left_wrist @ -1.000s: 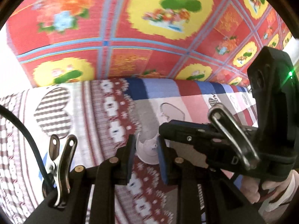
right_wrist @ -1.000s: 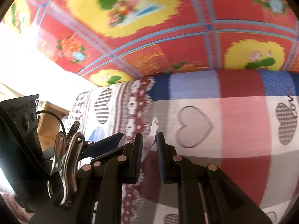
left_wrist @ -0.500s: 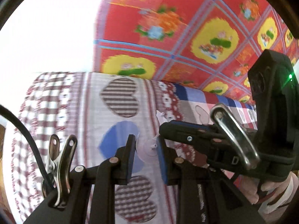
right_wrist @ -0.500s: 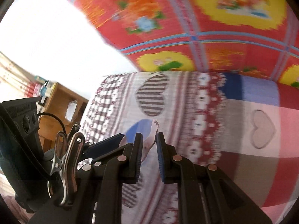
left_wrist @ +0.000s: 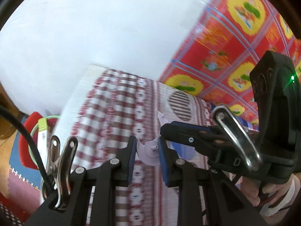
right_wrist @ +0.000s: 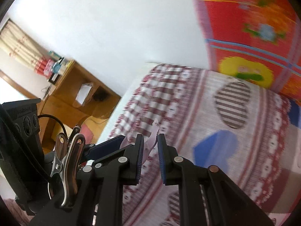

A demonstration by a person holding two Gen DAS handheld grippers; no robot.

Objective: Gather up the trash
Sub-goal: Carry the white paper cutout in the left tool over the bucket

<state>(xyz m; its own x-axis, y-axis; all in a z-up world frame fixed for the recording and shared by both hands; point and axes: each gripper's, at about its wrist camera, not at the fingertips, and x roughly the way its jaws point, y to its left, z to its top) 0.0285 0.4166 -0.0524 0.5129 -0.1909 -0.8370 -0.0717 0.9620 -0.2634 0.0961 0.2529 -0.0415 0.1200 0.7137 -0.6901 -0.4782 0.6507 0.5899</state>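
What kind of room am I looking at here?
Most likely a bedroom in a home. A bed covered by a red-and-white checked quilt with striped hearts stands against a plain white wall, a wooden desk with shelves sits beside it, and cream curtains hang behind.

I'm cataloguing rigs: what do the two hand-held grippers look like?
Both are matte black with blue finger pads. The left hand-held gripper carries a steel spring clamp and black cable. The right hand-held gripper has its own clamp; its housing shows a green light.
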